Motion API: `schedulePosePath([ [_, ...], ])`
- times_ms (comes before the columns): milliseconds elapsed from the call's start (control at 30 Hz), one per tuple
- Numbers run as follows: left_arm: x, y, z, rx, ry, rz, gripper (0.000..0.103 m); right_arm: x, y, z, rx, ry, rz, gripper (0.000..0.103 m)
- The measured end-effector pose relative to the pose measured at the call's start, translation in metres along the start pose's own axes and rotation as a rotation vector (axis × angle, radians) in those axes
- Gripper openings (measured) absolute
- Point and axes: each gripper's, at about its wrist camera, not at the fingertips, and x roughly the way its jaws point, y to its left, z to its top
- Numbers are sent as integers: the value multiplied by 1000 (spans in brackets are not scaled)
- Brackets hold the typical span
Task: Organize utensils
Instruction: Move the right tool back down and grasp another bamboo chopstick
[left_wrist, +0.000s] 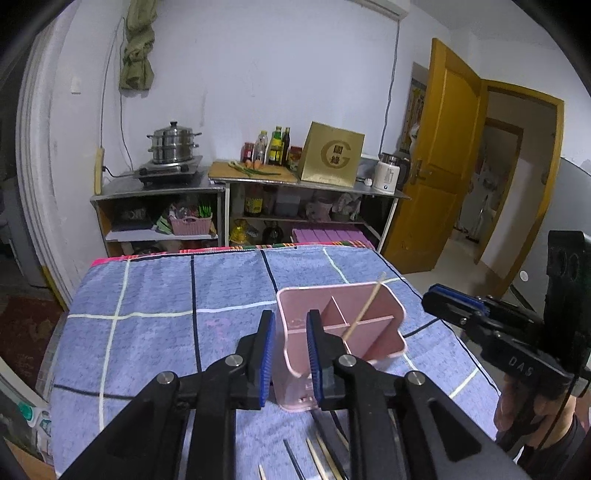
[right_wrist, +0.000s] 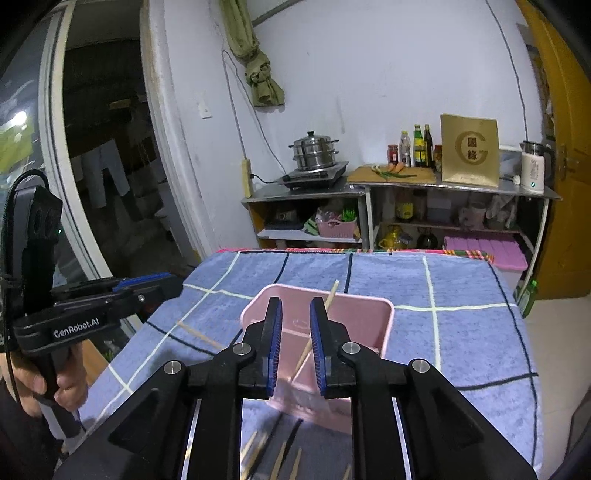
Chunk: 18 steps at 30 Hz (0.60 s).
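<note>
A pink divided utensil holder (left_wrist: 325, 288) stands on the blue checked cloth (left_wrist: 147, 332), with one wooden chopstick (left_wrist: 364, 305) leaning inside it. My left gripper (left_wrist: 290, 317) hovers just short of the holder's near left corner, jaws slightly apart and empty. Several loose chopsticks (left_wrist: 316, 456) lie on the cloth beneath it. In the right wrist view the holder (right_wrist: 362, 321) and its chopstick (right_wrist: 331, 292) sit straight ahead of my right gripper (right_wrist: 295, 306), which is narrowly open and holds nothing. Another chopstick (right_wrist: 199, 334) lies to the holder's left.
Beyond the table's far edge stand metal shelves (left_wrist: 159, 190) bearing a steamer pot (left_wrist: 173, 146), bottles (left_wrist: 275, 146), a gold box (left_wrist: 330, 157) and a white kettle (left_wrist: 386, 177). A yellow door (left_wrist: 443, 155) is open on the right. A hand (right_wrist: 33, 380) grips the left gripper's handle.
</note>
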Motion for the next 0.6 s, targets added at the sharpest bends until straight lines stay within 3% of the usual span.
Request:
schedulePosePath([
  [100, -20, -5, -16, 6, -19, 0, 17, -19, 6, -10, -14, -10, 1, 23],
  [600, -85, -28, -117, 7, -27, -29, 17, -75, 18, -81, -12, 15, -5, 23],
])
